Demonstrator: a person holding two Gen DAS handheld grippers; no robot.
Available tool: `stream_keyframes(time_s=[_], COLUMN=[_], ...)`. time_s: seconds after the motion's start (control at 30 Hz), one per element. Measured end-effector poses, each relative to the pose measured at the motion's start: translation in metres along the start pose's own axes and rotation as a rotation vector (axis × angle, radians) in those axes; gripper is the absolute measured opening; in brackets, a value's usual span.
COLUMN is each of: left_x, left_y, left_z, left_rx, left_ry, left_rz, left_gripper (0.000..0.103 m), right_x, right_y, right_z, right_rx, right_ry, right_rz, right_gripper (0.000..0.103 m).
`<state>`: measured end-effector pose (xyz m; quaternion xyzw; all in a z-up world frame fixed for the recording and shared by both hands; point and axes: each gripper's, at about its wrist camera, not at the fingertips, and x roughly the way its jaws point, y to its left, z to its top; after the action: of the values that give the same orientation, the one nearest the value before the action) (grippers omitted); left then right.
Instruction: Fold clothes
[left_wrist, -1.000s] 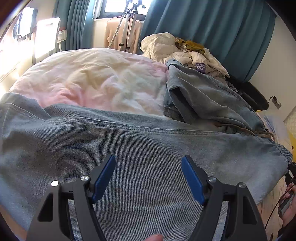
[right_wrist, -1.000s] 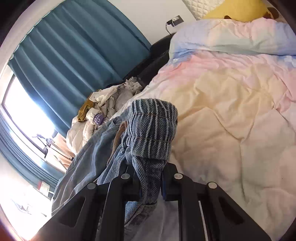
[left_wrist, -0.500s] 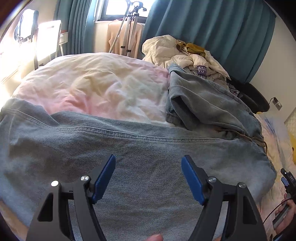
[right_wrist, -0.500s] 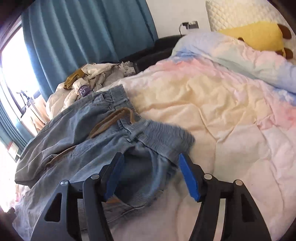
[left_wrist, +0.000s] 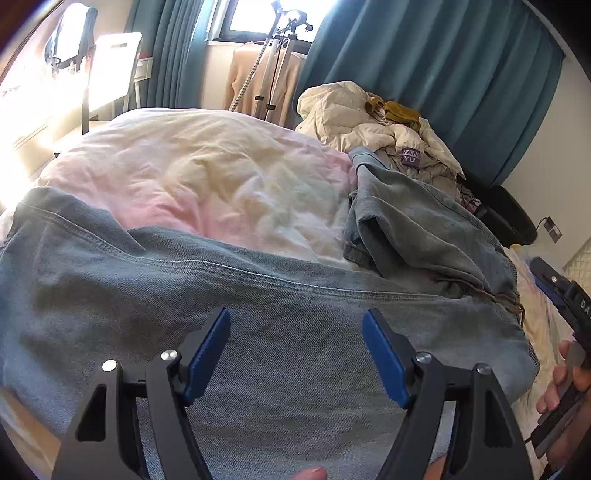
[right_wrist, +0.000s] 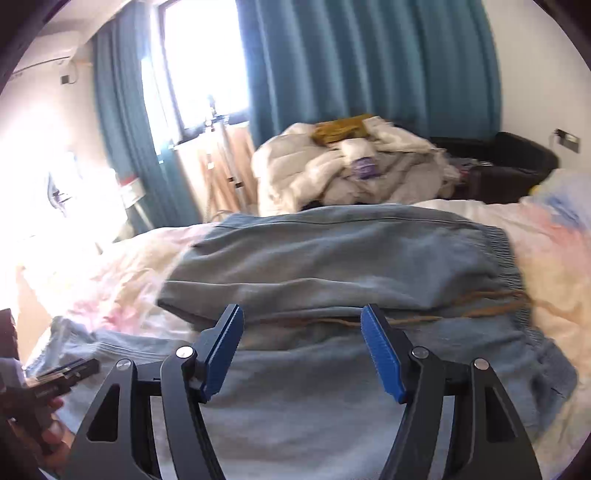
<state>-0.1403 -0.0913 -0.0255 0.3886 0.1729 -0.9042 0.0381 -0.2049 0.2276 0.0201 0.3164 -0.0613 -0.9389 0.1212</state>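
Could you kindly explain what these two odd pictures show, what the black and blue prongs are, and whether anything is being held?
No robot here: a person holds a hand-held gripper in each hand, each carrying a fisheye camera looking along its blue-padded fingers. One picture is from the left hand-held gripper, the other from the right hand-held gripper. Light blue jeans lie spread on a pastel duvet, with a clothes pile behind. The left jaws are open; the right jaws are opening. Neither grips anything.

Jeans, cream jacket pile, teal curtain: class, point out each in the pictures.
jeans (left_wrist: 295, 314): left wrist view, on the stitched side seam.
cream jacket pile (left_wrist: 340, 110): left wrist view, on its upper folds.
teal curtain (right_wrist: 369, 55): right wrist view, on its pleats.
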Motion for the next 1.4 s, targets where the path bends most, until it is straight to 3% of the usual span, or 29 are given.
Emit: stream_keyframes(time_s=[0.1, 0.27, 0.4, 0.5, 0.53, 0.57, 0.63, 0.73, 0.9, 1.07, 1.27, 1.4], left_x=[-0.002, 0.005, 0.016, 0.03, 0.034, 0.038, 0.042, 0.041, 0.038, 0.039, 0.049, 0.059], left_y=[0.008, 0.022, 0.028, 0.038, 0.041, 0.044, 0.049, 0.048, 0.041, 0.03, 0.022, 0.018], left_z=[0.005, 0.009, 0.006, 0.004, 0.004, 0.004, 0.003, 0.001, -0.002, -0.006, -0.01, -0.011], left_rx=[-0.02, -0.092, -0.089, -0.119, -0.135, -0.151, -0.174, -0.179, -0.153, -0.114, -0.099, -0.102], left_ry=[-0.017, -0.029, -0.033, -0.003, 0.009, 0.02, 0.027, 0.021, 0.009, 0.01, 0.028, 0.045], left_rz=[0.005, -0.033, -0.043, -0.067, -0.078, -0.085, -0.1, -0.11, -0.114, -0.125, -0.154, -0.142], left_gripper=[0.076, 0.076, 0.076, 0.076, 0.076, 0.076, 0.076, 0.076, 0.076, 0.076, 0.076, 0.076], right_x=[0.05, 0.12, 0.175, 0.201, 0.203, 0.201, 0.192, 0.165, 0.113, 0.069, 0.052, 0.067], right_y=[0.058, 0.145, 0.175, 0.166, 0.161, 0.158, 0.153, 0.145, 0.094, -0.001, -0.126, -0.178], right_z=[0.014, 0.02, 0.012, 0.008, 0.01, 0.012, 0.017, 0.035, 0.072, 0.096, 0.056, 0.005], right_rx=[-0.049, -0.255, -0.347, -0.338, -0.314, -0.304, -0.292, -0.308, -0.202, 0.017, 0.265, 0.368], right_ry=[0.072, 0.139, 0.203, 0.248, 0.249, 0.241, 0.214, 0.135, 0.025, -0.049, -0.029, 0.028], right_rz=[0.087, 0.08, -0.046, -0.152, -0.141, -0.141, -0.128, -0.13, -0.142, -0.183, -0.218, -0.206], right_gripper=[0.067, 0.067, 0.067, 0.064, 0.053, 0.033, 0.02, 0.013, 0.012, 0.012, 0.012, 0.012])
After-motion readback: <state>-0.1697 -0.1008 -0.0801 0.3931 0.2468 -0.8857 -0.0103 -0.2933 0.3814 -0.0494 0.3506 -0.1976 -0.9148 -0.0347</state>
